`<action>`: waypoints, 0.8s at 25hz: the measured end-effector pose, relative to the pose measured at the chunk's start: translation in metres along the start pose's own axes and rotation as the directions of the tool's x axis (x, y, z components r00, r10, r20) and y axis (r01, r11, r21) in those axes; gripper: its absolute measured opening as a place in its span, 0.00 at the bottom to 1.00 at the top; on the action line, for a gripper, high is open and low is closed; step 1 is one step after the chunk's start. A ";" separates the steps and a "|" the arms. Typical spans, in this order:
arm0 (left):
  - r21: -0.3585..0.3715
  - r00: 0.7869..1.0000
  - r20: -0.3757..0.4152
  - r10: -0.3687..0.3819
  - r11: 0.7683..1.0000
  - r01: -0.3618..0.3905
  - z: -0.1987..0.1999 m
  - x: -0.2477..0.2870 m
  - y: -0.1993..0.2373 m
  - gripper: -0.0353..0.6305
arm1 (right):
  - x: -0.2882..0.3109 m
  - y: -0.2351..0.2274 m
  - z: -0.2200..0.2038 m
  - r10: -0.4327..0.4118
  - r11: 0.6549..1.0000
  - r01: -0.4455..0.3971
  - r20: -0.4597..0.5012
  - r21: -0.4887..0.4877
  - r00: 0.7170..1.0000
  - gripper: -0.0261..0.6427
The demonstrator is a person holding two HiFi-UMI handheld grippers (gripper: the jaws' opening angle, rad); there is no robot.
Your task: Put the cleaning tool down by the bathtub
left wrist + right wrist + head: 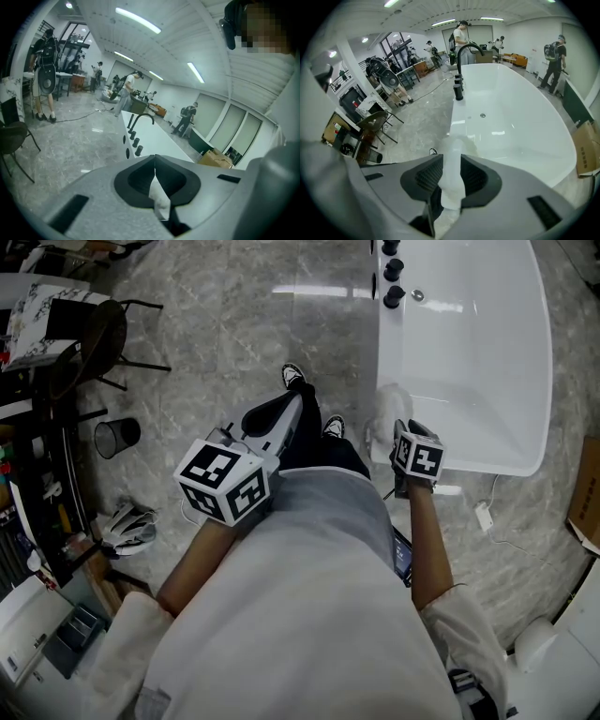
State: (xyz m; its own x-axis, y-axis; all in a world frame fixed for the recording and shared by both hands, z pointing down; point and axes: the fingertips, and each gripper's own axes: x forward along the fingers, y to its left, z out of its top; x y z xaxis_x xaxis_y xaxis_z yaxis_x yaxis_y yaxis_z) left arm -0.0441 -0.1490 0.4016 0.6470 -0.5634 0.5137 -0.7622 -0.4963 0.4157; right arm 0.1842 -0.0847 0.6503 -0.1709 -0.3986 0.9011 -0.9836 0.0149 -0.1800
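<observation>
The white bathtub (469, 352) stands at the upper right of the head view, with its black faucet (392, 273) at the far end. My right gripper (401, 432) is at the tub's near left corner, shut on the cleaning tool (386, 409), a white fluffy thing whose pale handle (452, 173) sits between the jaws. In the right gripper view the tub (511, 122) lies straight ahead. The left gripper (286, 418) is held in front of the body over the floor. Its jaws (154, 161) are shut with nothing in them, and the tub (150, 136) lies beyond.
A black wire bin (116, 437) and a dark chair (94, 334) stand at the left beside a cluttered desk. A white cable with an adapter (484, 517) lies on the marble floor by the tub's near end. A cardboard box (586, 493) sits at the right edge. People stand far off.
</observation>
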 end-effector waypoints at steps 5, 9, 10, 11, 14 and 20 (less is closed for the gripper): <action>-0.002 1.000 0.003 -0.002 1.000 0.002 -0.002 -0.001 -0.002 0.07 | -0.012 0.006 0.006 0.036 0.999 -0.036 0.040 0.003 0.999 0.19; 0.002 1.000 0.004 -0.008 1.000 0.008 -0.003 -0.001 -0.004 0.07 | -0.027 0.013 0.021 0.074 0.997 -0.075 0.099 0.005 0.992 0.19; 0.001 1.000 0.005 -0.008 1.000 0.008 -0.003 -0.002 -0.004 0.07 | -0.034 0.014 0.026 0.078 0.997 -0.079 0.115 0.000 0.990 0.19; 0.000 1.000 0.006 -0.008 1.000 0.008 -0.003 -0.002 -0.005 0.07 | -0.040 0.016 0.032 0.085 0.996 -0.085 0.133 -0.004 0.988 0.19; 0.002 1.000 0.010 -0.012 1.000 0.012 -0.001 -0.002 -0.008 0.07 | -0.057 0.023 0.046 0.126 0.992 -0.128 0.184 -0.003 0.975 0.19; 0.008 1.000 0.019 -0.019 1.000 0.019 0.001 -0.002 -0.012 0.07 | -0.092 0.034 0.070 0.167 0.986 -0.169 0.279 -0.017 0.946 0.17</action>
State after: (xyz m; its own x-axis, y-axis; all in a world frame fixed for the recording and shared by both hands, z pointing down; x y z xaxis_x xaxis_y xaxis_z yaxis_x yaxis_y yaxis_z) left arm -0.0357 -0.1421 0.3952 0.6620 -0.5659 0.4915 -0.7493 -0.5123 0.4196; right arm 0.1707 -0.1112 0.5334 -0.3095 -0.6300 0.7122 -0.9415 0.0977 -0.3227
